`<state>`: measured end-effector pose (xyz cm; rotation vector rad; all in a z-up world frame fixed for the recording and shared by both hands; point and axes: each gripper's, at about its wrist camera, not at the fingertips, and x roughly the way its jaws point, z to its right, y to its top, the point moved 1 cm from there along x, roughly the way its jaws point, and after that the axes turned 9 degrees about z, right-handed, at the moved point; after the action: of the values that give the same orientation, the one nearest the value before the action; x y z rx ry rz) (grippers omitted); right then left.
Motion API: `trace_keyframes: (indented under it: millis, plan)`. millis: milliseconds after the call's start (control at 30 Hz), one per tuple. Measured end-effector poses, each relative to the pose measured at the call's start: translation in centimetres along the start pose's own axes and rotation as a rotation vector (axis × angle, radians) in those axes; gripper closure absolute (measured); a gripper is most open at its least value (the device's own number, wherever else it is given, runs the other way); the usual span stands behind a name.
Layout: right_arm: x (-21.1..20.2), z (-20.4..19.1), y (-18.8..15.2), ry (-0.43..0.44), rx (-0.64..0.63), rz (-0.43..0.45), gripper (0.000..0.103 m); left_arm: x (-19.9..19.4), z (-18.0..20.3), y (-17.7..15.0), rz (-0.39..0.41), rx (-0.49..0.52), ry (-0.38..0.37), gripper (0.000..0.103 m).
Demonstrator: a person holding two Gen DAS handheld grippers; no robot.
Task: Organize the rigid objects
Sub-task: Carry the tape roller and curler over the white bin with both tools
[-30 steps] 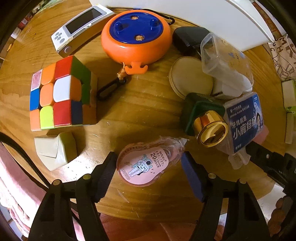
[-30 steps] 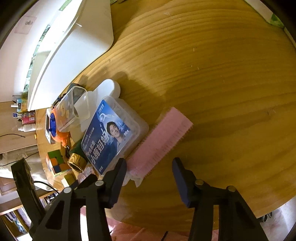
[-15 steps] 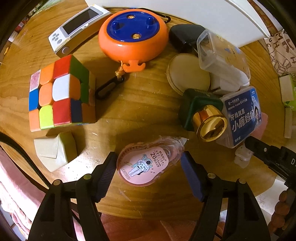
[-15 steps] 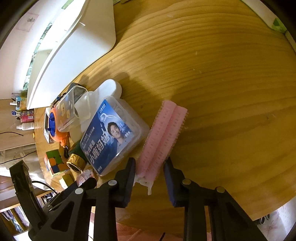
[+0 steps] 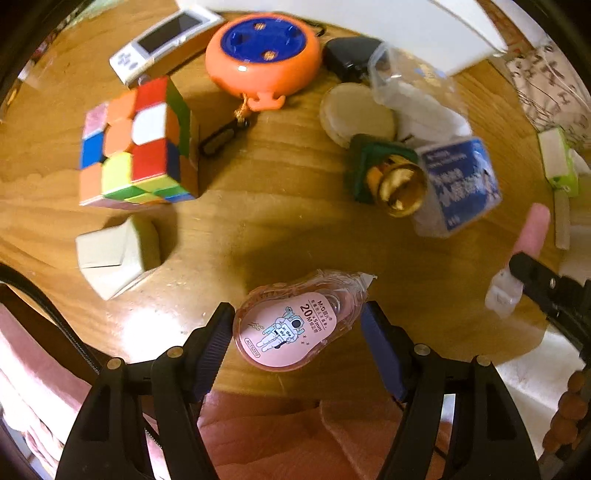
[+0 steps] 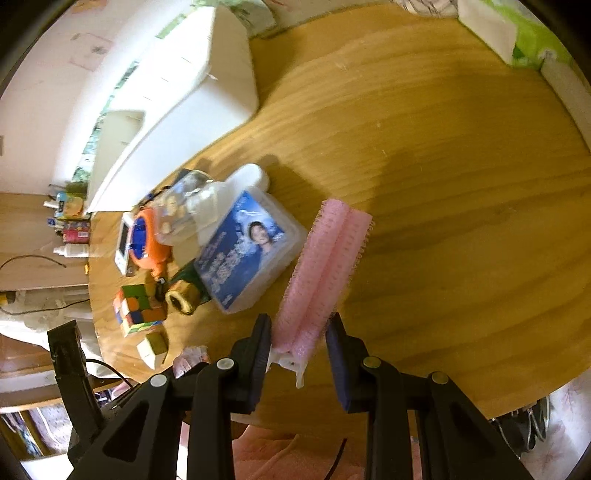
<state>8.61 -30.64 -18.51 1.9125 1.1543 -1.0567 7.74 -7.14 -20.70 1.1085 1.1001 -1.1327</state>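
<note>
Pink hair roller (image 6: 325,269) clamped between right fingers (image 6: 263,345)

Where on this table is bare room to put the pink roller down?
The wide bare wood right of the pink roller is free, up to the green pack. Left is crowded: floss box, cube, orange reel.

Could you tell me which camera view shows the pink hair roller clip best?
The right wrist view: the pink hair roller clip shows whole there, clamped in the right gripper. The left wrist view catches only its blurred end at the right edge.
</note>
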Motion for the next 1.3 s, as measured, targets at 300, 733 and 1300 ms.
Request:
trace_keyframes:
  millis: [300,733,1300]
  plan:
    - [-3.5,-2.9,0.3,0.057,-0.056,0.111,0.073,-5.4,1.0,-0.6,0.114,0.145,0.007,0.029]
    - [-7.4,-7.8,3.8,0.105,-0.135,0.267,0.073,-11.9,1.8,4.9,0.338,0.239,-0.003,0.029]
    - [-6.7,-13.4,9.8,0.151,-0.222,0.429,0.072,-16.9,2.0,14.3,0.598,0.32,-0.076,0.029]
